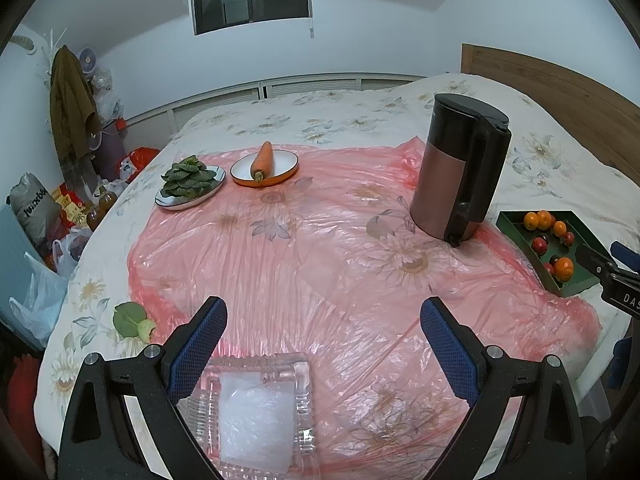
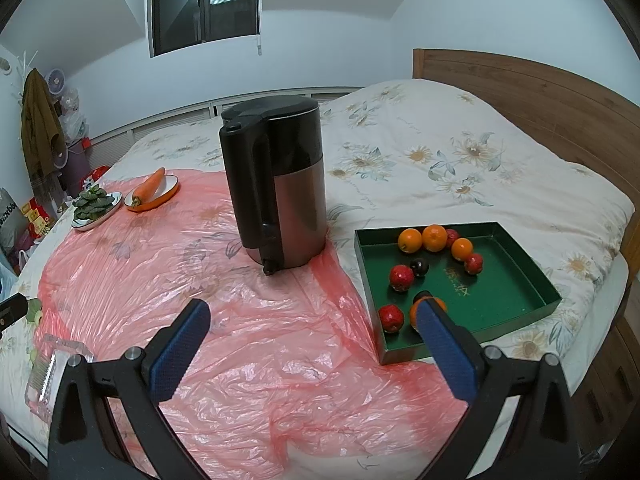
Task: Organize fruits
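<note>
**Fruit waits in the green box**

The right gripper (image 2: 316,328) is wide open and holds nothing. So is the left gripper (image 1: 324,328). The fruits (image 2: 434,237) sit in the green tray (image 2: 516,280), near right. Round fruit could roll away if pinched off-center.

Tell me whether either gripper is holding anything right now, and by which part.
Nothing is held. The left gripper and the right gripper both have their jaws wide open above the pink plastic sheet, with nothing between them.
</note>
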